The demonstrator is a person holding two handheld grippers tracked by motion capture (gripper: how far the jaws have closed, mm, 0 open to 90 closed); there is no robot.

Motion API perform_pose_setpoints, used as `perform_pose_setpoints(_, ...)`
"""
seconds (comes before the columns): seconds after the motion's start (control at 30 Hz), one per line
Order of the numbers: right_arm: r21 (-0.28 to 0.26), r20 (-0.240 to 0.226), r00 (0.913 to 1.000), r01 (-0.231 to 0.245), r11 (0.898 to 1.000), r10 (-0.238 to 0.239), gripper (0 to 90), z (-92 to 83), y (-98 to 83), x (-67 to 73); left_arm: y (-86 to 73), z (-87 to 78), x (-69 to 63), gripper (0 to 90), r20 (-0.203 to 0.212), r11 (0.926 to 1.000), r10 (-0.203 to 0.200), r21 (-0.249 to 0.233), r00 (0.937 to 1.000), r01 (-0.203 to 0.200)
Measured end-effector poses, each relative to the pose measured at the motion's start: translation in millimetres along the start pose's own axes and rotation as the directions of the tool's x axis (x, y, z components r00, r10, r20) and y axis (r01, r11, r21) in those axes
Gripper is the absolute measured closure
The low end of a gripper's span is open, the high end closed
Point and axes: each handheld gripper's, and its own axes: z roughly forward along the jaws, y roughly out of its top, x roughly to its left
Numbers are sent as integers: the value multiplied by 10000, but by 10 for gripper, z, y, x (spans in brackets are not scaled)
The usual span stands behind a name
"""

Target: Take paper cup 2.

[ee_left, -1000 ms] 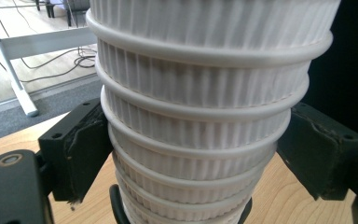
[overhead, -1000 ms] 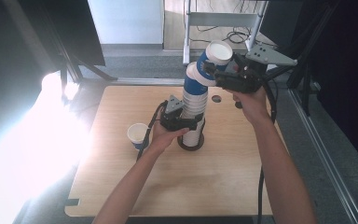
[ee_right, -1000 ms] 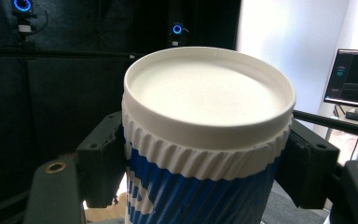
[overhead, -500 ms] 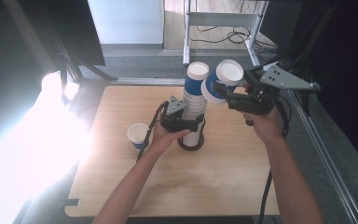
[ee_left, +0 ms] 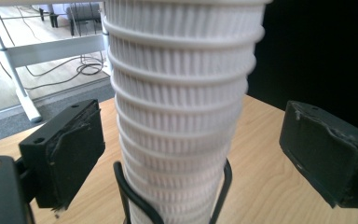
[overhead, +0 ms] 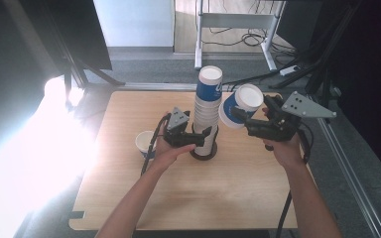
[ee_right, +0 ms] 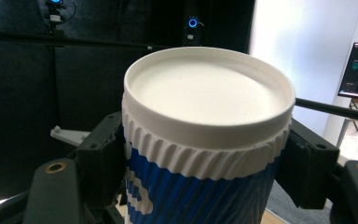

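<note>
The right tongs [overhead: 243, 121] have come down beside the stack of cups [overhead: 206, 111], clamped on a blue cup [overhead: 238, 106]; the left tongs [overhead: 201, 136] have just been opening, pads clear of the stack between them; a lone cup [overhead: 145, 144] stands just behind the left tongs on the table [overhead: 203, 198].

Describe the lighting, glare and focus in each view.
High view: sunlight blows out the left table edge and floor. Left gripper view: the cup stack is evenly lit and sharp, with soft edges on the near pads. Right gripper view: the held cup is sharp against a dark backdrop, with a bright window at right.
</note>
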Motion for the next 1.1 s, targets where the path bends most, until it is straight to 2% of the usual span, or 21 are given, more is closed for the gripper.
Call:
perform_pose_setpoints(0.27, 329, -153, 9995, -263, 9991, 268, 266, -68, -285, 55, -153, -202, -49, 74, 315, 9998, -186, 98, 9993, 183)
perform_pose_setpoints(0.67, 1060, -470, 9965, -645, 9923, 698, 266, -1, -779, 181, -498, -425, -139, 81, 859, 9984, -484, 327, 9951, 457)
perform_pose_setpoints(0.87, 1366, -610, 9942, -796, 9874, 886, 266, 37, -998, 266, -607, -531, -198, 81, 1044, 9985, -379, 439, 9938, 334)
perform_pose_setpoints(1.03, 1641, -701, 9906, -1049, 9809, 1176, 266, 72, -1193, 319, -757, -610, -211, 89, 1302, 9960, -794, 515, 9883, 733)
perform_pose_setpoints(1.1, 1771, -698, 9897, -1110, 9779, 1250, 266, 94, -1271, 340, -823, -624, -214, 90, 1304, 9953, -808, 642, 9882, 729)
